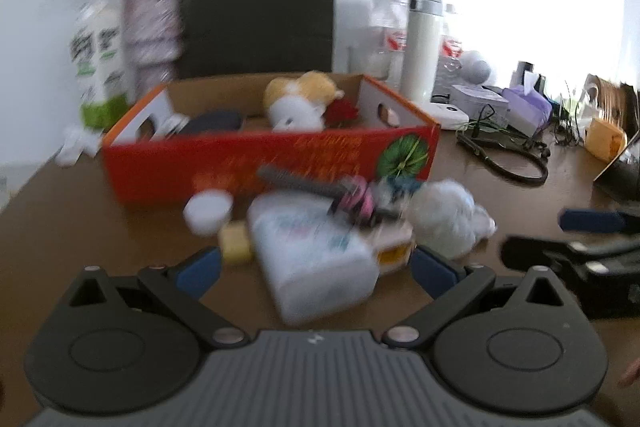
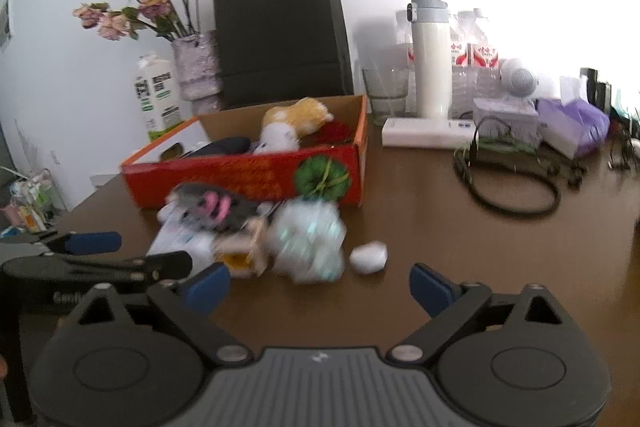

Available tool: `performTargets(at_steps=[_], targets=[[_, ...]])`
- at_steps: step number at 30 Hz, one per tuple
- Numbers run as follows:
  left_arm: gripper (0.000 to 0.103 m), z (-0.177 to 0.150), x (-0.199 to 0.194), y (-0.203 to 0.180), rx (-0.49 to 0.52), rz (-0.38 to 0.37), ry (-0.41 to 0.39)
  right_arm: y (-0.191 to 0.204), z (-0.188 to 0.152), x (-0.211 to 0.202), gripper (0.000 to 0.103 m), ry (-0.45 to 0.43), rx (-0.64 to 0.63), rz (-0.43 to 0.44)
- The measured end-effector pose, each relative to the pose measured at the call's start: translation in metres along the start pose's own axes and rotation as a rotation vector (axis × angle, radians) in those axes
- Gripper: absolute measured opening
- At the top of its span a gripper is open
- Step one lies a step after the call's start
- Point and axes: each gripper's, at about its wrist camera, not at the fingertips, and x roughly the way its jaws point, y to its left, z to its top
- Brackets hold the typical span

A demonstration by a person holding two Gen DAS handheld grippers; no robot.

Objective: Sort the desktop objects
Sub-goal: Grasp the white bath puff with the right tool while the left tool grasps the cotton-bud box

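Note:
A red cardboard box (image 1: 256,167) (image 2: 240,171) stands mid-table and holds a plush toy (image 1: 298,99) (image 2: 292,125) and dark items. In front of it lies a pile: a white bottle (image 1: 316,259) (image 2: 180,243), a grey and pink comb (image 1: 344,195) (image 2: 216,207), a white crumpled bag (image 1: 444,219) (image 2: 308,239), a round white jar (image 1: 208,211) and a yellow block (image 1: 236,247). My left gripper (image 1: 316,273) is open, its blue pads either side of the bottle. My right gripper (image 2: 320,287) is open and empty, just short of the bag. A small white object (image 2: 368,257) lies beside it.
A black paper bag (image 2: 280,39), a vase of flowers (image 2: 192,67), a milk carton (image 2: 158,95), a white thermos (image 2: 430,59), a glass (image 2: 386,95), water bottles, a white flat box (image 2: 428,137), tissues (image 2: 572,127) and a black cable (image 2: 512,187) crowd the back and right.

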Motion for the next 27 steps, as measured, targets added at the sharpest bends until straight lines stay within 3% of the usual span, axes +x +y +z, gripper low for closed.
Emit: performTargets(at_steps=[2, 4, 6, 11, 12, 13, 14, 17, 18, 19, 20, 21, 24, 27], targets=[[0.1, 0.006, 0.014, -0.004, 0.015, 0.02, 0.004, -0.003, 0.013, 0.018, 0.082, 0.004, -0.031, 0.003], [0.075, 0.01, 0.025, 0.0, -0.022, 0.015, 0.04, -0.002, 0.019, 0.04, 0.072, 0.042, -0.04, 0.021], [0.068, 0.009, 0.025, 0.007, -0.053, 0.006, 0.033, -0.002, 0.021, 0.057, 0.062, 0.079, -0.032, 0.045], [0.06, 0.004, 0.016, 0.017, -0.048, -0.014, 0.015, 0.005, 0.016, 0.085, 0.041, 0.128, -0.017, 0.085], [0.036, 0.003, 0.01, 0.018, -0.054, -0.009, -0.001, 0.008, 0.015, 0.084, 0.04, 0.124, -0.019, 0.09], [0.001, 0.003, 0.002, 0.017, -0.038, 0.016, -0.025, 0.011, 0.014, 0.081, 0.039, 0.118, -0.031, 0.087], [0.002, 0.004, -0.003, 0.016, -0.014, 0.041, -0.009, 0.015, 0.013, 0.075, 0.039, 0.106, -0.049, 0.076], [0.009, 0.001, -0.011, 0.018, -0.024, 0.015, 0.026, 0.021, 0.009, 0.048, 0.039, 0.065, -0.058, 0.082], [0.035, 0.001, -0.01, 0.015, -0.006, 0.032, 0.023, 0.021, 0.007, 0.041, 0.039, 0.06, -0.051, 0.082], [0.077, 0.002, -0.01, 0.013, -0.008, 0.058, 0.018, 0.022, 0.003, 0.03, 0.04, 0.053, -0.044, 0.08], [0.091, 0.003, -0.008, 0.012, -0.017, 0.054, 0.004, 0.023, -0.001, 0.022, 0.041, 0.049, -0.038, 0.075], [0.095, 0.003, -0.006, 0.01, -0.022, 0.027, -0.011, 0.023, -0.006, 0.012, 0.041, 0.046, -0.029, 0.067], [0.089, 0.007, 0.012, -0.003, 0.005, 0.03, 0.045, 0.027, -0.02, -0.011, 0.043, 0.04, -0.022, 0.068], [0.07, 0.0, 0.02, -0.01, 0.027, 0.068, 0.042, 0.029, -0.032, -0.032, 0.043, 0.025, -0.005, 0.072]])
